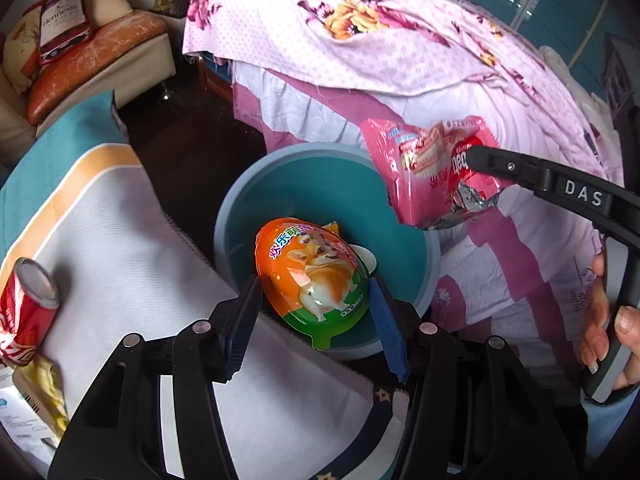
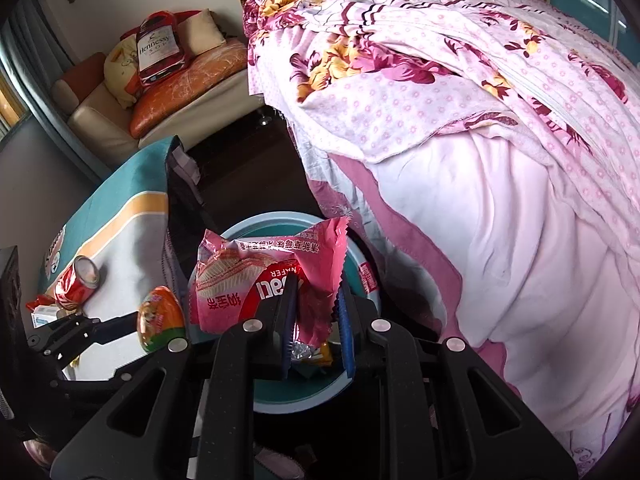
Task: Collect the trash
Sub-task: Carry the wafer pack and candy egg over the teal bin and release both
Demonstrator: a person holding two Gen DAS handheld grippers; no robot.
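Note:
My left gripper point(image 1: 313, 280) is shut on an orange and green egg-shaped pack point(image 1: 312, 276) with a dog picture, held over the near rim of a teal bin point(image 1: 320, 184). My right gripper point(image 2: 318, 286) is shut on a crumpled pink wafer wrapper point(image 2: 260, 276), which hangs above the same bin point(image 2: 280, 216). In the left wrist view that wrapper point(image 1: 420, 160) sits at the bin's far right edge, pinched by the right gripper point(image 1: 476, 158). The right wrist view shows the egg pack point(image 2: 160, 316) in the left gripper point(image 2: 148, 320), left of the bin. Some small trash point(image 2: 324, 354) lies in the bin.
A dented red cola can point(image 1: 28, 312) and a few packets lie on the cloth-covered table point(image 1: 112, 220) left of the bin. A bed with pink floral bedding point(image 2: 480, 200) borders the bin on the right. A sofa point(image 1: 100, 52) stands beyond. A hand point(image 1: 600, 320) grips the right tool.

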